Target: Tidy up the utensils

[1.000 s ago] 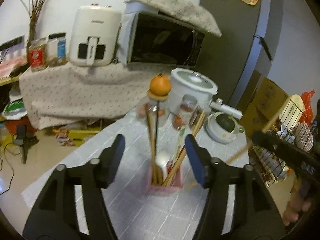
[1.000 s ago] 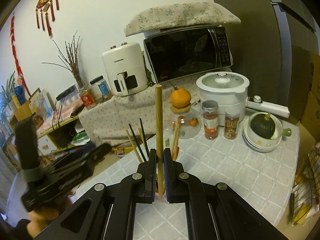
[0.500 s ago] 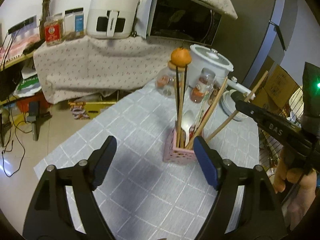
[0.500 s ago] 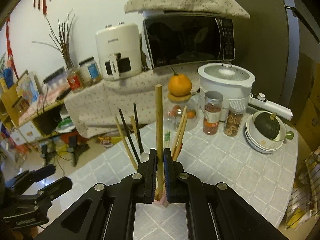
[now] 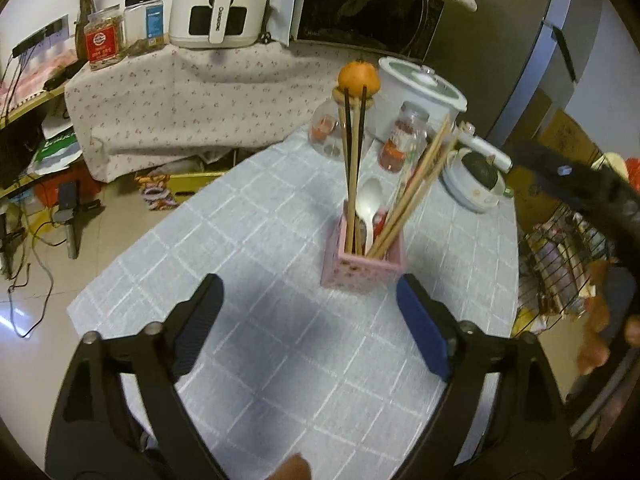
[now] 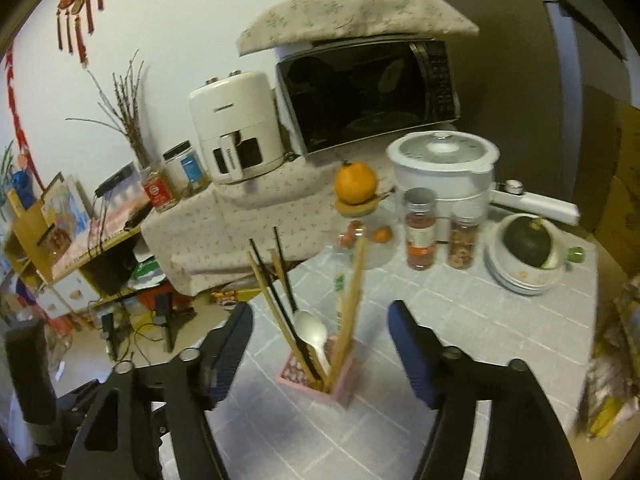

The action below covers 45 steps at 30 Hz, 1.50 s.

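Note:
A pink utensil holder [image 5: 362,266] stands on the grey tiled table [image 5: 248,240]. It holds wooden chopsticks [image 5: 416,184], dark chopsticks [image 5: 360,128] and a white spoon [image 5: 368,204]. The holder also shows in the right wrist view [image 6: 320,376] with the chopsticks [image 6: 352,292] and spoon [image 6: 310,330]. My left gripper [image 5: 310,314] is open and empty, just in front of the holder. My right gripper [image 6: 320,330] is open and empty, its fingers apart on either side of the utensils; it appears at the right of the left wrist view [image 5: 568,184].
Behind the holder stand a glass jar topped by an orange [image 6: 356,184], two spice jars [image 6: 420,232], a white rice cooker [image 6: 444,164] and stacked bowls holding a green squash [image 6: 528,252]. A wire rack [image 5: 560,264] is at the table's right edge. A microwave [image 6: 368,92] and air fryer [image 6: 236,144] stand behind.
My right gripper has opened and let go of the wooden chopstick, which now stands in the holder. My left gripper has drawn back and higher, staying open.

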Tool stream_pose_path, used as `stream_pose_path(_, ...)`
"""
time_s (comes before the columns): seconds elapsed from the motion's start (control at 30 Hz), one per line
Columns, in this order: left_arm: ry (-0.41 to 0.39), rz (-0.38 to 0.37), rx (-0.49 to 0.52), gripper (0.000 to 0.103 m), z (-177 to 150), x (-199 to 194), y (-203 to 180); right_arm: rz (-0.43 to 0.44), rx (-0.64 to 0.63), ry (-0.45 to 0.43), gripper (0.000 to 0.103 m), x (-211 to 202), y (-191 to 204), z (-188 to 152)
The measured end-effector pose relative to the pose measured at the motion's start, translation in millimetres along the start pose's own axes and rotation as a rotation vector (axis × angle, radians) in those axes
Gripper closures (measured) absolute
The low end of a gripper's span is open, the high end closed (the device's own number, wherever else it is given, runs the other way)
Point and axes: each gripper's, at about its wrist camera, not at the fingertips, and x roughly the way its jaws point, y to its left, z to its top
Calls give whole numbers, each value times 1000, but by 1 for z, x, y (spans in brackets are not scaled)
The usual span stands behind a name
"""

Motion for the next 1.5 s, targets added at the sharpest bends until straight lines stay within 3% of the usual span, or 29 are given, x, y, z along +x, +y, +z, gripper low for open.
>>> stream_pose_path(0.07, 3, 4, 15, 1, -8, -5, -5, -55, -12, 12, 11, -14, -3, -3)
stream_pose_path(0.17, -6, 27, 47, 1, -17, -16, -16, -114, -18, -1, 0, -40, -7, -15)
stream_pose_path(0.33, -78, 69, 111, 1, -29, -48, -38, -193, -43, 32, 0, -67, -9, -36)
stream_pose_path(0.63, -128, 61, 162, 1, -40, -76, -58, -231, -52, 22, 0, -103, -6, -66)
stream_pose_path(0.87, -159, 93, 146, 1, -40, -79, -55, -259, -89, -21, 0, -108, 3, -65)
stream_pose_path(1.5, -155, 92, 151, 1, -41, -76, -59, -245, -84, 19, 0, -101, -1, -70)
